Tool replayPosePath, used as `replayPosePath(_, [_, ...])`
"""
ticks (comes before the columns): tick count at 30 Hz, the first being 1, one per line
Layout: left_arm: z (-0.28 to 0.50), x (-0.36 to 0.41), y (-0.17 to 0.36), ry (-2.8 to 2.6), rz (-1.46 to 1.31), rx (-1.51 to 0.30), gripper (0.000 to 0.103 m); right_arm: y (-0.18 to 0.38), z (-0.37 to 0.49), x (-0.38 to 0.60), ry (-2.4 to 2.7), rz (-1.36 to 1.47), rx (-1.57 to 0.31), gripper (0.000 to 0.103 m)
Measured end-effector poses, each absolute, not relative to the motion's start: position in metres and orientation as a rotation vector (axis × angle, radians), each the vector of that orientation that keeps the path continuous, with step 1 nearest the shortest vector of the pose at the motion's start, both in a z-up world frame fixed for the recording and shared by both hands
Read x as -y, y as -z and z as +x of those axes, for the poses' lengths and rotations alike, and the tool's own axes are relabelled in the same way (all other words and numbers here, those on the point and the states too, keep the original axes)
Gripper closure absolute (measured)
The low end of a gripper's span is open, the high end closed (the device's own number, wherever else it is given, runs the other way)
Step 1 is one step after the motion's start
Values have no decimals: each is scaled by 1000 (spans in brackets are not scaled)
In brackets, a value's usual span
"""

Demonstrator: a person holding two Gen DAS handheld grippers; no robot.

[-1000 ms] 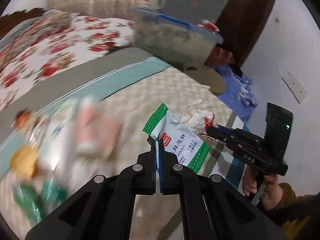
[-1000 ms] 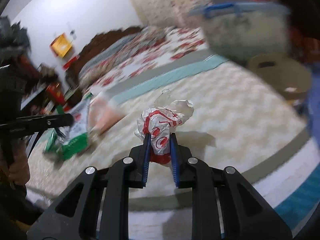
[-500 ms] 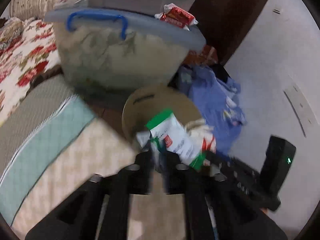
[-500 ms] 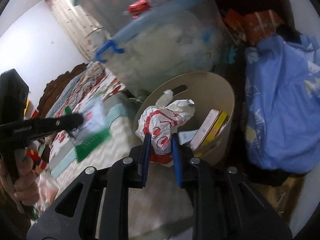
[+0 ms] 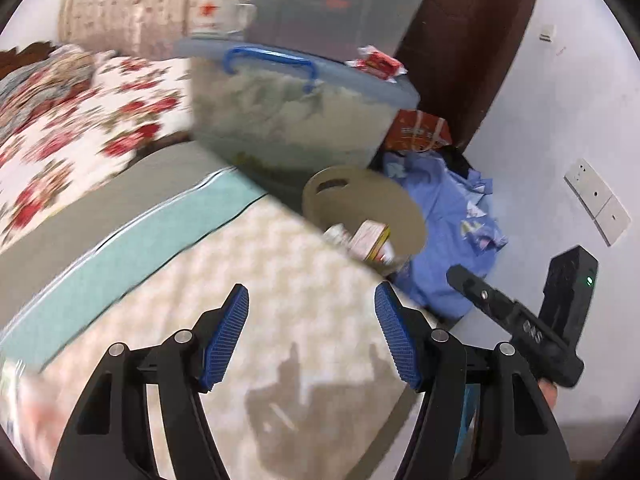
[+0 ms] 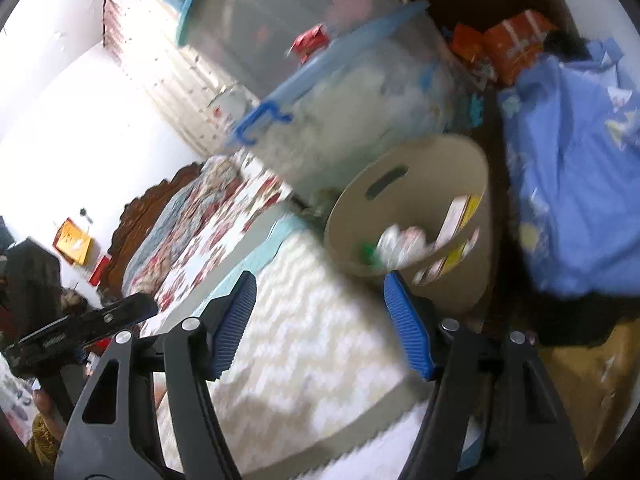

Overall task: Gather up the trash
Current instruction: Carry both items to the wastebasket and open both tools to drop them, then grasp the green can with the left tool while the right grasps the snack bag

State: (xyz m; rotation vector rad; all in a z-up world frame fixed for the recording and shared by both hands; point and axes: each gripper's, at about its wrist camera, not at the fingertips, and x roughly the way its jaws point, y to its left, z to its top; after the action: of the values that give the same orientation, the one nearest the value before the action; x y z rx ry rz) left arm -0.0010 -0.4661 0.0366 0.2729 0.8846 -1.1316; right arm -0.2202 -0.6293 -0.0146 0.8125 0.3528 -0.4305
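Left wrist view: both grippers' fingers [image 5: 224, 344] spread, facing the bin [image 5: 412, 216].

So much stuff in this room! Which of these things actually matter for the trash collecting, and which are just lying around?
Part of the job:
beige bin
crumpled wrappers inside it
left gripper, open
right gripper, open

Just lying about:
clear storage tub
blue cloth
floral bedspread
orange packets

The waste bin [image 6: 416, 184] stands off the mattress [image 5: 240, 300] edge, wrappers [image 6: 400, 244] inside. A storage tub [image 5: 296, 120] sits behind it, clothing [image 5: 452, 216] to its right.
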Motion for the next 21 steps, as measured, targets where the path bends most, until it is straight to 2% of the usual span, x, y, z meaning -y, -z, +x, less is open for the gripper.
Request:
replayPosePath(6, [-6, 352, -39, 967, 238, -856, 41, 24, -196, 573, 373, 776, -444, 38])
replayPosePath(11, [-7, 262, -31, 841, 192, -900, 40, 26, -159, 514, 261, 700, -539, 38])
replayPosePath(21, [-3, 96, -42, 601, 10, -877, 40, 21, -109, 406, 50, 580, -668, 38])
